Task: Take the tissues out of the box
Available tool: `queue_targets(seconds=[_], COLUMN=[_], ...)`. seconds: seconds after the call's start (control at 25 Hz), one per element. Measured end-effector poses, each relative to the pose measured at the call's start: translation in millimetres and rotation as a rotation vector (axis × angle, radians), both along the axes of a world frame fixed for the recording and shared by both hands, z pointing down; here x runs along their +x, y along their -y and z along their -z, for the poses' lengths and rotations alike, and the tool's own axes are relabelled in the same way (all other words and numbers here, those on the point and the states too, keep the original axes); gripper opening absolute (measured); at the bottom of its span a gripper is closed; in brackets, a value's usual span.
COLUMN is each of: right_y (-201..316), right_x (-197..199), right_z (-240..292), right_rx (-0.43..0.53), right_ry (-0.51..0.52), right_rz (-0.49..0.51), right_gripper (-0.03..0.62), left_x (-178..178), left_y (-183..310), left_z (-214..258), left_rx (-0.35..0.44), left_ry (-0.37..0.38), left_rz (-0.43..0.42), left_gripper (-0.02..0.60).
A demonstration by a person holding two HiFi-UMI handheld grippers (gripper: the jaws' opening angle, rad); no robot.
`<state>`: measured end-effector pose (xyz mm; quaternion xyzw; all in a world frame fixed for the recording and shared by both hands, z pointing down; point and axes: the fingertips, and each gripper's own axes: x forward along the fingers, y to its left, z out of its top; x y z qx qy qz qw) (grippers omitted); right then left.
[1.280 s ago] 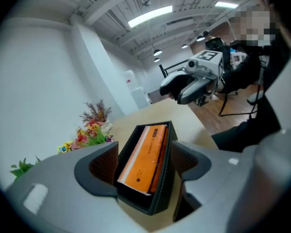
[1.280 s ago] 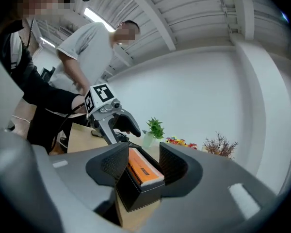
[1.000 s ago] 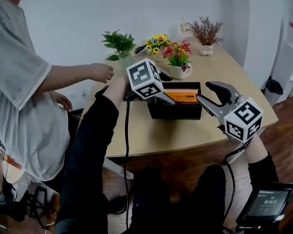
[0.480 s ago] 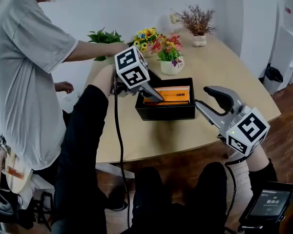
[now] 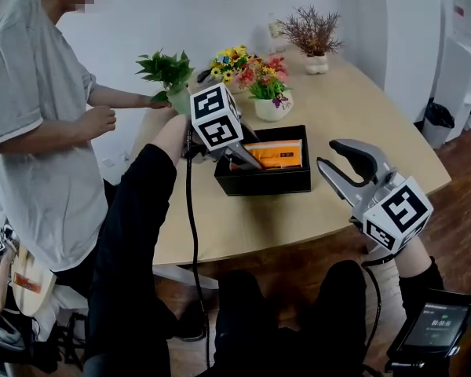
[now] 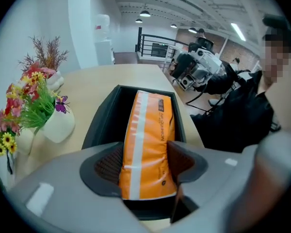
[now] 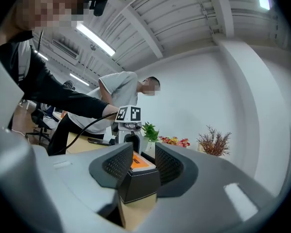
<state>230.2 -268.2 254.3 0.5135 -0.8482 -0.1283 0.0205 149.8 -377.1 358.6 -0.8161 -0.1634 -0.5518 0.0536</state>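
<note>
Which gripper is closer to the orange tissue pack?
Left. The left gripper holds the orange tissue pack between its pads, inside the black box. The right gripper sits at the box's right end, off the pack. Both grippers' jaws have just been closing.

The head view looks steeply down on the table, the left gripper view looks closely down into the black box, and the right gripper view faces that box level; all three share it.

Left arm: reaching forward, tilting its gripper steeply down.
Left gripper: jaws have just been closing, now pressing both sides of the pack.
Right gripper: pointing level; jaws have just been closing, gripping nothing.
</note>
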Motion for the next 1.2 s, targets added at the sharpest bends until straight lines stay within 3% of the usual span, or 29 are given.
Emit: queue_targets(seconds=[0.28,0.52,0.76,0.84,0.92,1.04,1.2], right_y=[-4,-14,-32,-43,-55,-74,-98], right_x=[-9,-16,-33,-39,-45,-57,-75], right_z=[-14,-7,19,29,39,51,56], right_rx=[-0.029,-0.020,0.029,0.061,0.093,0.129,0.161], right_ry=[-0.007,-0.019,-0.017,-0.002,0.021,0.070,0.158], right_rz=[0.007,0.001,0.011,0.014,0.019,0.030,0.057], right_gripper=[0.126,0.123,0.123,0.123,0.123,0.123,0.123], left_x=[-3,-11,-40,-54,-74,-107,-132], left_y=[-3,-11,-49,-66,-81,-114,-169], left_z=[11,75,159,181,197,196,166], left_rx=[0.041,0.112,0.201,0.271,0.312,0.229,0.013], left_ry=[-0.063,-0.297,-0.664,-0.842,-1.046,-1.306,-1.531], left_rz=[-0.004,0.019,0.023,0.078,0.201,0.395,0.512], left_gripper=[0.232,0.233,0.239,0.242,0.244,0.244,0.244])
